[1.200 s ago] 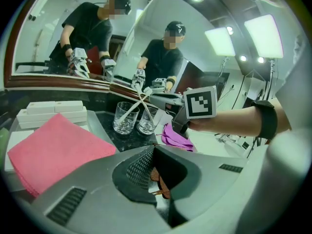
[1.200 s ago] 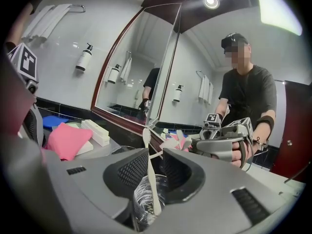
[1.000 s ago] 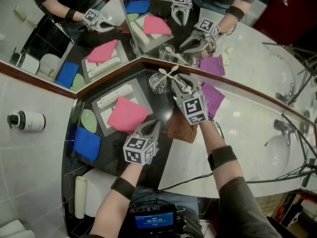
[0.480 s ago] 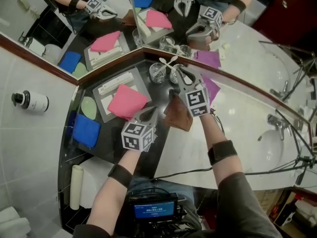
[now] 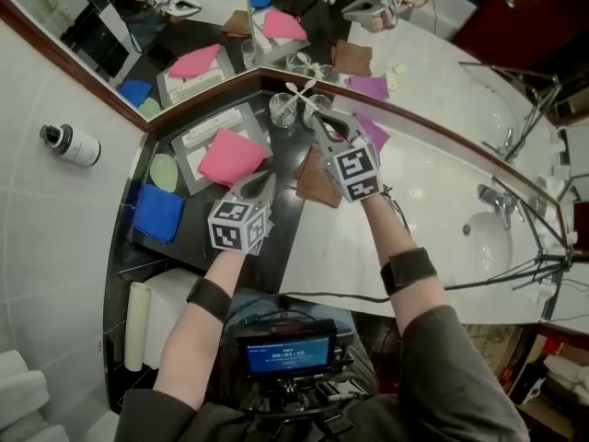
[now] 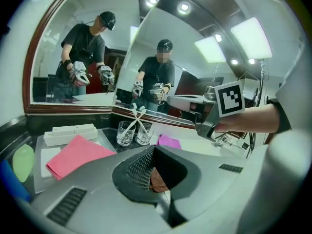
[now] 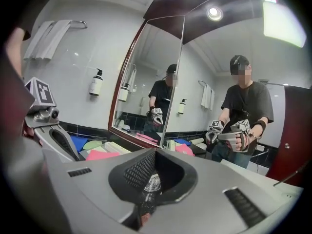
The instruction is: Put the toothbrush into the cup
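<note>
I place everything from the pink cloth (image 5: pixel 230 155) on the counter. My left gripper (image 5: pixel 259 182) hovers at the cloth's near right edge, its jaws clenched together with nothing between them. My right gripper (image 5: pixel 315 123) hangs to the cloth's right, above the brown cloth (image 5: pixel 317 182). Its jaws have just been closing and now meet, empty, with the tips pointing toward the cups but clear of them. Just past the cloth's far right corner, at the foot of the mirror (image 5: pixel 184 26), stand 2 glass cups (image 6: pixel 125 133) side by side. The 2 white toothbrushes (image 6: pixel 137 115) are already in them, 1 per cup. They lean across each other so the heads cross above the rims.
</note>
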Demonstrator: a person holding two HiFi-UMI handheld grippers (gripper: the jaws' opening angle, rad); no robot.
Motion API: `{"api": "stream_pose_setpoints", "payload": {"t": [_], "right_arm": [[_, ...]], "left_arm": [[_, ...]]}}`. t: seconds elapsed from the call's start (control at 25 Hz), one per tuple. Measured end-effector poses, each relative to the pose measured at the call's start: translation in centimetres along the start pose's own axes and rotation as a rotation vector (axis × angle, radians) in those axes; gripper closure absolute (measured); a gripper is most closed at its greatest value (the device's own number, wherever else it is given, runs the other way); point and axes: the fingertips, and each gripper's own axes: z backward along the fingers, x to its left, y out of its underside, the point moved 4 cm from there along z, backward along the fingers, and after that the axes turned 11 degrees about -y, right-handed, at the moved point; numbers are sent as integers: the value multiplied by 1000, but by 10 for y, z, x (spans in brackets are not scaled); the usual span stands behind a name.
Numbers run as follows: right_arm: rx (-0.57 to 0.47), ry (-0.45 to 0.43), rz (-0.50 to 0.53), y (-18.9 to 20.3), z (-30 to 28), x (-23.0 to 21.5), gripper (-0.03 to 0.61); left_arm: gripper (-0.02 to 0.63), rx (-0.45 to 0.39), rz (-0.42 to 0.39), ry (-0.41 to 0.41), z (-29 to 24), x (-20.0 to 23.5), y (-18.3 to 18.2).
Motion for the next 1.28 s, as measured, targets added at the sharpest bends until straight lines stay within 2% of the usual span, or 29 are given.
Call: {"api": "stream_pose_setpoints", "payload": {"t": [0.2,0.36,0.88,1.12,1.28], "right_arm": [[-2,78,-110,-3,39,9,560],[-5,159,-214,11,77,11,560],[-16,535,-670,130,239,12,561],[-18,649,-791,167,290,25,562],[-30,692,-846,181,311,31,563]], "left_arm": [[612,-10,-18,-12,31,4,2],[612,-11,-22,-17,50,8,7],[612,4,-40,-14,77,24,13],[612,4,-49,-6,77,23,10],[612,3,-51,-1,75,17,9]]}}
